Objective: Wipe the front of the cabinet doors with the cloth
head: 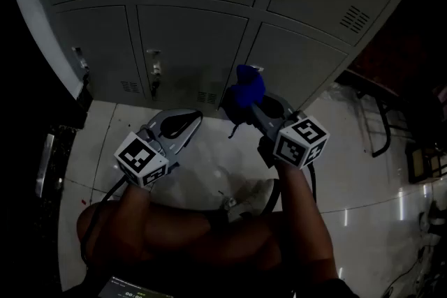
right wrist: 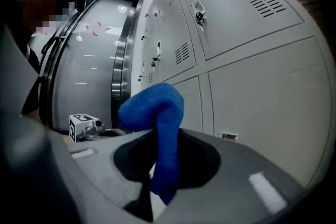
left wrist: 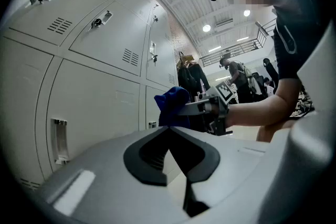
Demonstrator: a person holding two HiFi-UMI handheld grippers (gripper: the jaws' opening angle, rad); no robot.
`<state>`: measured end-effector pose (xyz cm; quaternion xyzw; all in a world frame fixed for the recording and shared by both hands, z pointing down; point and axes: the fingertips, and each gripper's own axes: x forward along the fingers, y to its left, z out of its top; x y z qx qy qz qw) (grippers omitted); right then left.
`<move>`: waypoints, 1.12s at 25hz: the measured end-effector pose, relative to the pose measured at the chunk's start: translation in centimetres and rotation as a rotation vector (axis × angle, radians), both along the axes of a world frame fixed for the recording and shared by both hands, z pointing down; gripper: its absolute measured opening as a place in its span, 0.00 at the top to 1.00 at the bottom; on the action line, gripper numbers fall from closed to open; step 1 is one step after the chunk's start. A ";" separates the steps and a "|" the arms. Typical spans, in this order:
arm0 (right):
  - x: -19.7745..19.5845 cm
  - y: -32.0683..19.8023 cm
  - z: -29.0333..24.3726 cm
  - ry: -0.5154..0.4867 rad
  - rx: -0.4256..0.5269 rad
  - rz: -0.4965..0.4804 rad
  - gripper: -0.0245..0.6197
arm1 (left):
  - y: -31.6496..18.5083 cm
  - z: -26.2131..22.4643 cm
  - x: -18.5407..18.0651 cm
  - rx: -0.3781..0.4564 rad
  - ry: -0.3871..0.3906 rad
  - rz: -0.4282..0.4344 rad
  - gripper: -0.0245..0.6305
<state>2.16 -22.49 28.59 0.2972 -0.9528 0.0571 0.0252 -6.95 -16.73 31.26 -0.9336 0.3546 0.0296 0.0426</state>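
Note:
A blue cloth [head: 248, 86] [right wrist: 160, 128] is pinched in my right gripper [head: 260, 102], which is shut on it; the cloth bulges out past the jaws and hangs down between them. It is held close to the lower grey cabinet doors [head: 192, 45], just short of the bottom row. In the left gripper view the cloth [left wrist: 172, 105] shows ahead, beside the doors [left wrist: 94, 97]. My left gripper [head: 183, 123] sits lower left of the cloth, jaws shut with nothing between them.
Grey locker doors with vents and key locks [head: 153, 66] fill the back. A glossy white tiled floor [head: 209, 178] lies below. A metal-framed glass door [right wrist: 100, 60] stands past the lockers. Several people [left wrist: 236, 73] stand in the far hall.

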 end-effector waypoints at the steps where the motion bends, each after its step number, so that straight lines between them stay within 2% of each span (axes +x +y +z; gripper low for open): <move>1: 0.0 -0.4 -0.6 -0.009 0.001 0.005 0.85 | -0.1 -0.1 0.0 0.002 -0.001 0.001 0.95; 12: 0.5 -5.8 -6.9 -0.069 0.056 0.076 0.85 | -0.5 0.3 0.1 0.000 -0.022 0.000 0.95; 18: 1.2 -8.3 -6.9 -0.032 0.073 0.124 0.85 | -0.4 0.4 0.2 0.000 -0.025 0.004 0.95; 23: 3.4 -10.2 -7.0 -0.052 0.079 0.208 0.85 | -0.6 0.7 0.2 -0.006 -0.029 0.002 0.95; 28: 7.2 -11.4 -7.1 -0.064 0.083 0.303 0.85 | -0.5 0.9 0.0 -0.008 -0.039 0.000 0.95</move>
